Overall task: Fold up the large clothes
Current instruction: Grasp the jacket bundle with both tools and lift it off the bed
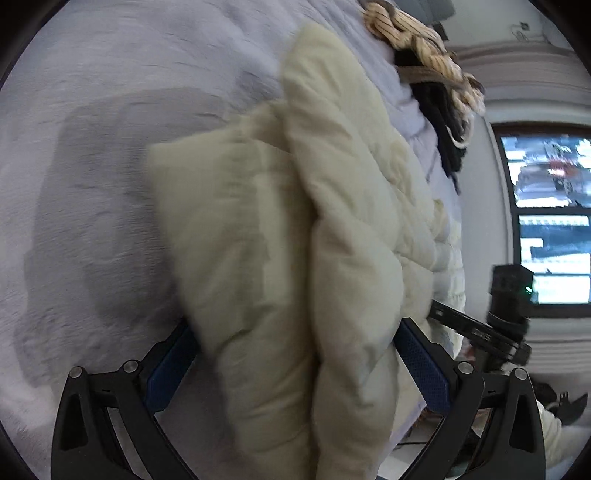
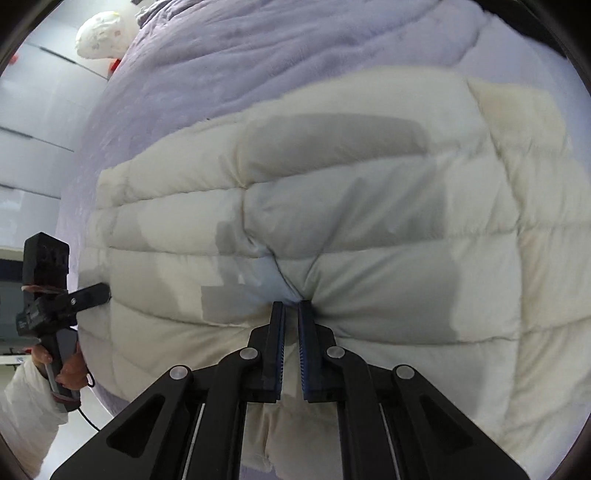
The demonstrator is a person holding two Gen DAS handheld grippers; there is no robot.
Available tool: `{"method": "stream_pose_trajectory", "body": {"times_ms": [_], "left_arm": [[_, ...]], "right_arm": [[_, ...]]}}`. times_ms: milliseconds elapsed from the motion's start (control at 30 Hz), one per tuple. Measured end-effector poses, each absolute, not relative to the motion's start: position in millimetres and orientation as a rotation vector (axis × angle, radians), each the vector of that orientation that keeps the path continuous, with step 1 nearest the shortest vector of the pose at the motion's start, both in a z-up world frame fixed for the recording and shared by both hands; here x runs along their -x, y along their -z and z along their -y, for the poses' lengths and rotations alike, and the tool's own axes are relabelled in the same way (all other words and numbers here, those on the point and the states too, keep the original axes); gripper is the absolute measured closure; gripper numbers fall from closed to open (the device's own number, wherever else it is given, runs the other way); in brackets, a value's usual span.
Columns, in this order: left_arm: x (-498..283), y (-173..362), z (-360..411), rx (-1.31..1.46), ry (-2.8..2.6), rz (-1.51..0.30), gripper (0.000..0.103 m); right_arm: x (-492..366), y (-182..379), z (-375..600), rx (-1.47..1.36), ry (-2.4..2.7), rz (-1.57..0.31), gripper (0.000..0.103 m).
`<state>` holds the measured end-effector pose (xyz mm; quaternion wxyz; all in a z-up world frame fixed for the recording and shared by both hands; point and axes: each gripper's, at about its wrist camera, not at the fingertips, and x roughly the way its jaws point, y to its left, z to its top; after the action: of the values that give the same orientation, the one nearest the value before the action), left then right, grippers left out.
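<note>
A cream quilted puffer jacket lies on a lavender bedspread. My right gripper is shut on a pinch of the jacket's fabric near its middle. In the left wrist view the jacket bulges up between the fingers of my left gripper; the jaws stand wide apart around a thick fold of it. The left gripper also shows in the right wrist view at the jacket's left edge, and the right gripper shows in the left wrist view.
A pile of striped beige and black clothes lies at the far side of the bedspread. A window is on the right. A white bag sits beyond the bed, by white cabinets.
</note>
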<state>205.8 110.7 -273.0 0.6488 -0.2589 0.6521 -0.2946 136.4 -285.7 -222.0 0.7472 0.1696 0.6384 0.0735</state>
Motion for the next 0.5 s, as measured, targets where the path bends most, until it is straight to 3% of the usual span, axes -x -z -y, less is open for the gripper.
{"method": "stream_pose_trajectory", "body": {"times_ms": [67,133,200,500], "left_arm": [[-207.0,270.2,-100.2,0.596,0.711,-1.477,0.02],[-206.0,266.7,-86.5,0.604,0.758,-1.481,0.056],[-204.2,255.0,-76.7,0.591,0.786,-1.453,0.065],[-198.1,165.6,-17.3,0.543,0.904,-1.365,0.069]], "right_arm": [[-135.4,229.8,288.5,-0.392,-0.172,-1.396,0.097],[-134.2,236.8,291.7,-0.407,-0.184,-1.392,0.098],[-132.1,241.5,295.9,-0.427,-0.19,-1.387,0.099],[-122.0,251.9,317.6,-0.563,-0.266,-1.365,0.099]]}}
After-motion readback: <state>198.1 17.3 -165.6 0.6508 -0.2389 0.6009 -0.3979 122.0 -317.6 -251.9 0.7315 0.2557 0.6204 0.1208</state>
